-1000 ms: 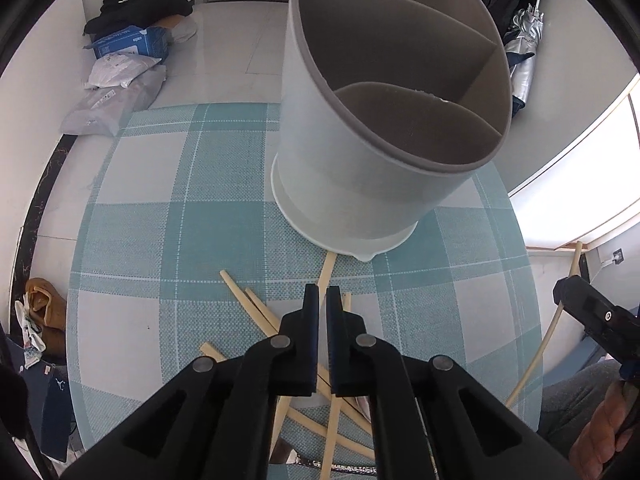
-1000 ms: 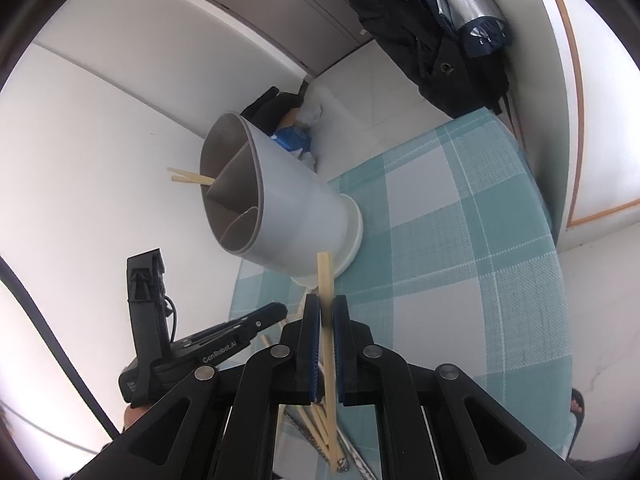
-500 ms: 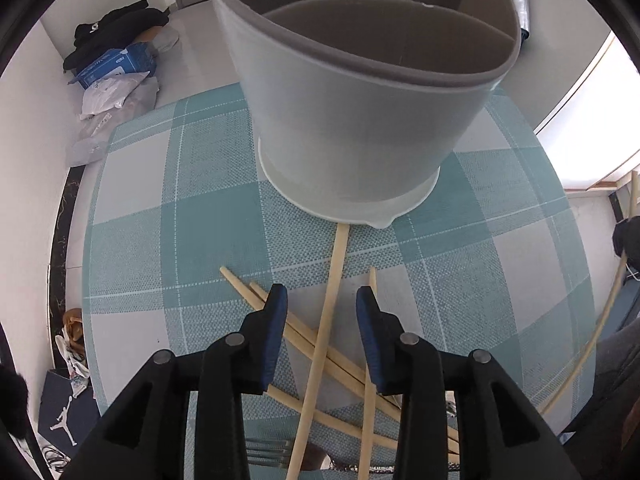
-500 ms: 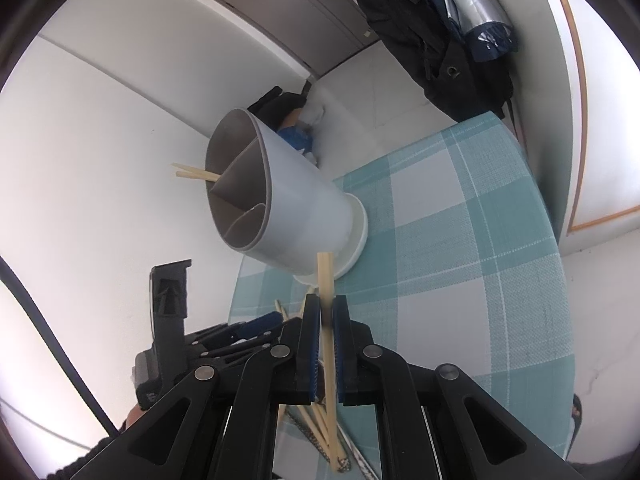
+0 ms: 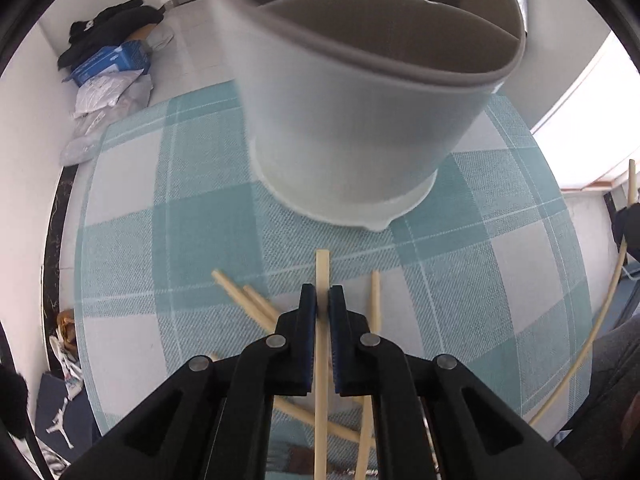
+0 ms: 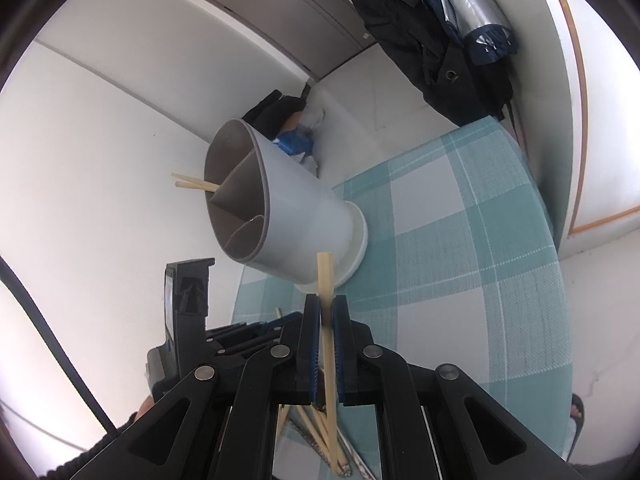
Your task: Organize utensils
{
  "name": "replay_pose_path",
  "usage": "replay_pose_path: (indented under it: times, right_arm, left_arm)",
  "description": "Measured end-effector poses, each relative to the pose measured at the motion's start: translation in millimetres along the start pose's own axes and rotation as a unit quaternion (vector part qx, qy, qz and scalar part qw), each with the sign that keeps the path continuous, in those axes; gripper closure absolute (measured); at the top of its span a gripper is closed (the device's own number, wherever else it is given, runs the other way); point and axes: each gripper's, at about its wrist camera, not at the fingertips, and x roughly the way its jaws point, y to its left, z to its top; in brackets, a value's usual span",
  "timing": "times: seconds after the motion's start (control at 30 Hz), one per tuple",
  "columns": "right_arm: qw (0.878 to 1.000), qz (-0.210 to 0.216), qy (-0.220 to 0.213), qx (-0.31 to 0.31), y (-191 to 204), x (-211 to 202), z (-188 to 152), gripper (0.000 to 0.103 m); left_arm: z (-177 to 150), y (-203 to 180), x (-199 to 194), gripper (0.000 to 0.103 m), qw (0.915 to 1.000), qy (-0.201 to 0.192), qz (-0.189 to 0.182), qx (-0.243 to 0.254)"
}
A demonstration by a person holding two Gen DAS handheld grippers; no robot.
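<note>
A grey divided utensil holder (image 5: 360, 120) stands on the round table with a teal checked cloth (image 5: 160, 240); it also shows in the right wrist view (image 6: 280, 216) with two chopsticks (image 6: 192, 184) sticking out of one compartment. My left gripper (image 5: 323, 300) is shut on a wooden chopstick (image 5: 322, 268) just in front of the holder's base, low over the table. Several loose chopsticks (image 5: 248, 300) lie under it. My right gripper (image 6: 327, 308) is shut on another chopstick (image 6: 324, 272), held above the table to the right of the left gripper.
Bags and a blue box (image 5: 108, 64) lie on the floor beyond the table. Dark jackets (image 6: 432, 40) hang on the wall. The left gripper's body (image 6: 188, 320) is close beside my right one. Fork tines (image 5: 280, 456) show at the table's near edge.
My left gripper opened over the pile, dropped lower, and has now shut on one chopstick. My right gripper has kept its chopstick and shifted only slightly.
</note>
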Motion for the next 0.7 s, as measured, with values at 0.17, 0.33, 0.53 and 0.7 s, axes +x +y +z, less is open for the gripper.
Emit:
replay_pose_path:
  times: [0.17,0.33,0.53,0.7]
  right_arm:
    - [1.000,-0.001,0.002,-0.003,3,1,-3,0.097]
    - [1.000,-0.006,0.004,-0.003,2,3,-4,0.097]
    - [1.000,-0.009,0.004,-0.003,4,4,-4,0.097]
    - [1.000,-0.007,0.001,-0.003,4,3,-3,0.097]
  left_arm:
    - [-8,13,-1,0.099,0.9999,-0.006,-0.005,-0.011]
    - [11,0,9,0.058,0.9999,0.003,0.015,-0.005]
    - [18,3,15,0.062,0.9998,0.002,0.022,0.004]
    - [14,-3,11,0.099,0.9997,0.007,0.020,0.009]
